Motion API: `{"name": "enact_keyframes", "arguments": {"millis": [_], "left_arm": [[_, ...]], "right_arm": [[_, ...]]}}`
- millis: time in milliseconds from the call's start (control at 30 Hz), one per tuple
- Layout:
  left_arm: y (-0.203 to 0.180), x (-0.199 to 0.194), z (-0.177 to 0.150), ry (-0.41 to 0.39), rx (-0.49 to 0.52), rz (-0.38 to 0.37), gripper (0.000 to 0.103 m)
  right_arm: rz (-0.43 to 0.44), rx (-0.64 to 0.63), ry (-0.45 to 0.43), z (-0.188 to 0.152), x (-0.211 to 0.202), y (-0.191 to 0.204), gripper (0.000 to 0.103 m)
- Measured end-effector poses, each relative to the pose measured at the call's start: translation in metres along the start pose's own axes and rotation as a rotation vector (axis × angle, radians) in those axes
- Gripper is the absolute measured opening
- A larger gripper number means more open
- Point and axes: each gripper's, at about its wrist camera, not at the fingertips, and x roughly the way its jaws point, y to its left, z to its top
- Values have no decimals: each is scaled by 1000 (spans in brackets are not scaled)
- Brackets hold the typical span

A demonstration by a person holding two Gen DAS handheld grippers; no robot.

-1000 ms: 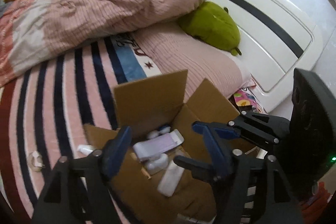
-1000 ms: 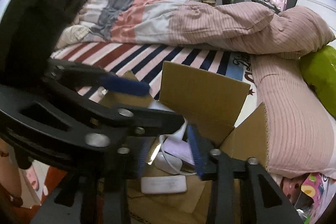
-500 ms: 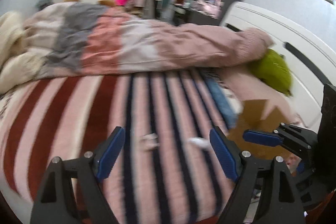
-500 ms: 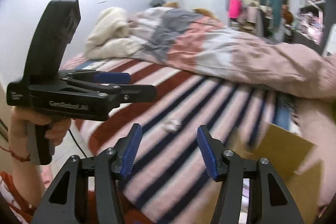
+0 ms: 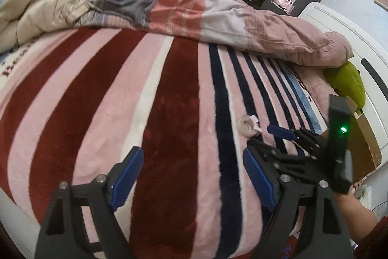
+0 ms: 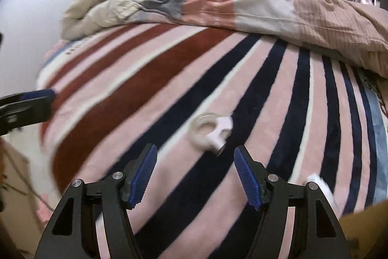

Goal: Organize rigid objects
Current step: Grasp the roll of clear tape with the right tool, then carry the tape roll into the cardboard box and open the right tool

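Claws: two in view, both with blue ribbed pads. Left claw [image 5: 192, 177] stands wide apart with nothing between its pads, over the striped blanket [image 5: 169, 113]. Right claw [image 6: 195, 177] has just been opening; its pads are apart and nothing lies between them.

Loose items on the blanket: two. Item one is a coiled white cable with adapter [image 6: 211, 132], lying flat on a pink stripe just beyond the right claw's fingertips, apart from them. The coil sits toward the left of the right wrist view and the white adapter block toward the right, so the long axis runs roughly across that view, tilted slightly. The same cable shows in the left wrist view at [image 5: 248, 125], just beyond the right claw's tip. Item two is a white oblong object [image 6: 320, 183], partly hidden behind the right claw's right finger; its shape and heading cannot be told.

Cardboard box [image 5: 363, 145]: one, at the bed's right edge near the white headboard [image 5: 339, 23].

Bedding: one rumpled duvet [image 5: 194, 4] along the far side, one green plush toy [image 5: 346, 84] near the headboard.

Writing: embroidered lettering at the blanket's edges, not legible.
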Motion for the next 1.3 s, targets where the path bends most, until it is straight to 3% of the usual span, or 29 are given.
{"name": "enact_keyframes", "arguments": {"millis": [100, 133, 200, 233, 367, 500, 633, 700, 767, 933, 1133, 1300], "left_arm": [[2, 8, -2, 15, -9, 6, 82], [2, 10, -2, 19, -10, 6, 82], [0, 13, -2, 21, -10, -4, 82], [-1, 13, -1, 22, -11, -10, 82], [-17, 6, 2, 13, 19, -34, 82], [-50, -11, 8, -10, 58, -101, 82], [-91, -32, 15, -44, 102, -255, 81], [-114, -41, 17, -52, 124, -321, 76], [-134, -47, 19, -51, 151, -359, 59], [-199, -52, 23, -36, 248, -423, 37], [-278, -36, 23, -4, 357, -436, 34], [-332, -7, 18, 60, 414, -459, 34]], "right_arm": [[-12, 4, 12, 1, 21, -8, 62], [-16, 4, 16, 3, 23, -8, 57], [-33, 10, 14, 4, 26, -11, 37], [-34, 11, 10, 5, 26, -9, 34], [-37, -20, -9, 5, 10, -3, 33], [28, -60, -58, 3, -35, 13, 33], [94, -115, -123, 4, -88, 30, 33], [109, -142, -164, 3, -119, 35, 33], [102, -160, -196, -2, -148, 34, 33], [73, -151, -255, -12, -193, 13, 33], [6, -67, -285, -30, -229, -42, 33], [-73, -6, -251, -48, -244, -89, 33]]}}
